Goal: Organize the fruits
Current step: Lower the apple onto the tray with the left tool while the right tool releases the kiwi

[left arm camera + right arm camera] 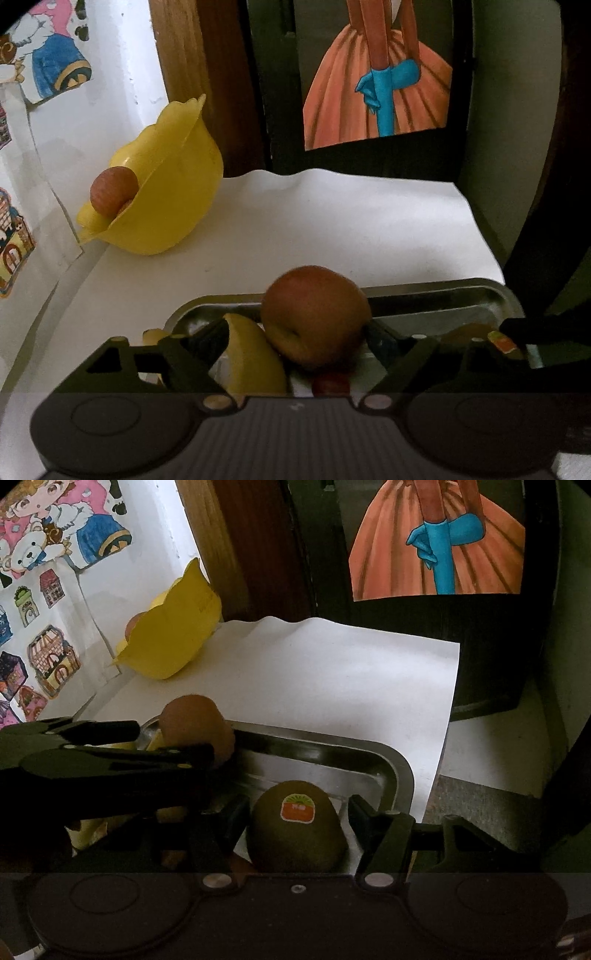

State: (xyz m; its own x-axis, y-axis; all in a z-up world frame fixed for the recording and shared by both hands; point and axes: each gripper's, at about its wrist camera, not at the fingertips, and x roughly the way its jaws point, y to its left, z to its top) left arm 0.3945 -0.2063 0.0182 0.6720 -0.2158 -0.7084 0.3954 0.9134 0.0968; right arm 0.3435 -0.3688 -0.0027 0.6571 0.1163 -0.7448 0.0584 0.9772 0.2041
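The left gripper [295, 347] is clenched on an apple [316, 314], its 2 fingers pressing the fruit from either side just above the metal tray [436, 291]. From that gripper the yellow bowl [173, 199] lies ahead and to the left, at the far corner of the white sheet [332, 221] against the wall, and another apple [112, 190] already sits in it. That bearing is what the coming move seems to depend on: the held apple would have to travel forward and leftward, across bare paper, with nothing standing between. The left gripper is the nearer of the 2 to the bowl. In the tray beside the held apple lies a yellow fruit [251, 354], probably a banana. The right gripper [295, 827] straddles a kiwi [295, 830] with an orange sticker, its long axis pointing away from the camera; gaps show on both sides, so the fingers look released around it, not gripping. The kiwi rests in the tray's near right corner.
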